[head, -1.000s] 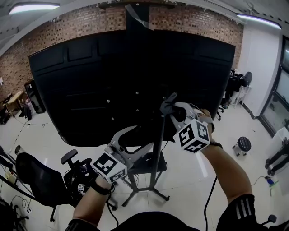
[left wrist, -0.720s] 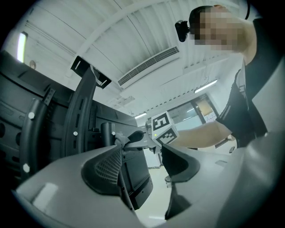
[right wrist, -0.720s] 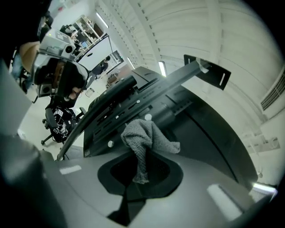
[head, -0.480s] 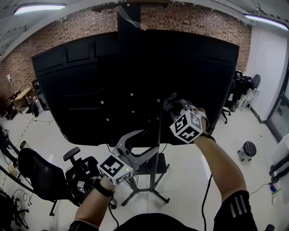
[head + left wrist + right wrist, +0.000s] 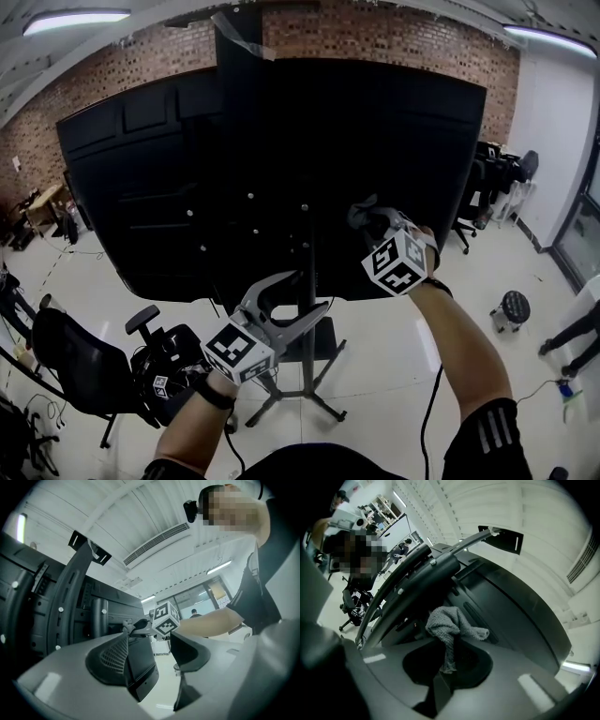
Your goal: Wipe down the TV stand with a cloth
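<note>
Pinches cloth point(image 5: 450, 627) in right gripper point(image 5: 367, 217) up by TV point(image 5: 187, 169) back; holds left gripper point(image 5: 292, 302) wide, empty, beside stand pole point(image 5: 307, 366).

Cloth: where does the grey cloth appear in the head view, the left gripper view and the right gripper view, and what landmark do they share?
Head view: cloth right of centre, at the right gripper's tip.
Left gripper view: too small to tell.
Right gripper view: cloth at centre, pinched in the jaws.
Shared landmark: the TV's black back.
</note>
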`<state>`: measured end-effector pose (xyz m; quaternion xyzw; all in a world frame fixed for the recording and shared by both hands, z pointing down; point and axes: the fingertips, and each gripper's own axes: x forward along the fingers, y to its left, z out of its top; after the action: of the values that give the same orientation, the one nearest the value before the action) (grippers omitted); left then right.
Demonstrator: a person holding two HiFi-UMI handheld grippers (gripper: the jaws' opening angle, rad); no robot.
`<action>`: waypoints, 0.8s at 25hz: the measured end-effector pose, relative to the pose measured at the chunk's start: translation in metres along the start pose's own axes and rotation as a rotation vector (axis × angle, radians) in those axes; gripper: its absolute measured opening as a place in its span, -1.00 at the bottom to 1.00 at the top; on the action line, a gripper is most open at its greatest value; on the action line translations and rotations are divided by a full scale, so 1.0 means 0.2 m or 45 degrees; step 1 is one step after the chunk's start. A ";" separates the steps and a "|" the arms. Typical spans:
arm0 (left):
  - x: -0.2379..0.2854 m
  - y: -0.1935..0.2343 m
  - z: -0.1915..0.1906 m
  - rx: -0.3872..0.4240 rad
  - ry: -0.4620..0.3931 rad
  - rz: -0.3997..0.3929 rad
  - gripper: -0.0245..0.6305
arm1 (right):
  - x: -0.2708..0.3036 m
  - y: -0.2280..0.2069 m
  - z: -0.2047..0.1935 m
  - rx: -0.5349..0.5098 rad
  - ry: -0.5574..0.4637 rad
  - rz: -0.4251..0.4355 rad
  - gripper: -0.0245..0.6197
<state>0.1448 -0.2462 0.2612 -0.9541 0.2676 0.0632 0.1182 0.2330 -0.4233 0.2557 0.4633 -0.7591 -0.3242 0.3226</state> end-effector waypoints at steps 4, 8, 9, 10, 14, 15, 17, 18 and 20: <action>0.08 -0.05 -0.01 -0.009 0.001 -0.020 0.01 | -0.04 -0.06 -0.12 0.004 0.038 -0.023 -0.83; 0.15 -0.11 -0.03 -0.012 0.006 -0.034 0.01 | -0.10 -0.13 -0.26 0.046 0.069 -0.050 -0.83; 0.16 -0.12 -0.03 -0.014 0.009 -0.032 0.00 | -0.11 -0.14 -0.29 0.057 0.073 -0.053 -0.83; 0.17 -0.13 -0.04 -0.014 0.011 -0.030 0.00 | -0.12 -0.15 -0.32 0.062 0.078 -0.056 -0.83; 0.18 -0.15 -0.07 -0.009 0.017 -0.025 0.01 | -0.14 -0.17 -0.37 0.078 0.083 -0.073 -0.83; 0.18 -0.15 -0.07 -0.009 0.021 -0.019 0.00 | -0.15 -0.18 -0.36 0.089 0.067 -0.077 -0.83; 0.16 -0.15 -0.07 -0.008 0.025 -0.004 0.01 | -0.18 -0.18 -0.31 0.116 0.006 -0.081 -0.83; 0.15 -0.15 -0.06 -0.008 0.028 0.006 0.00 | -0.20 -0.17 -0.26 0.129 -0.037 -0.077 -0.83; 0.12 -0.14 -0.05 -0.004 0.035 0.019 0.00 | -0.24 -0.13 -0.13 0.149 -0.134 -0.053 -0.83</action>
<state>0.1801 -0.2381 0.2719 -0.9531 0.2762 0.0514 0.1126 0.2837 -0.3942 0.2407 0.4794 -0.7828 -0.3099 0.2479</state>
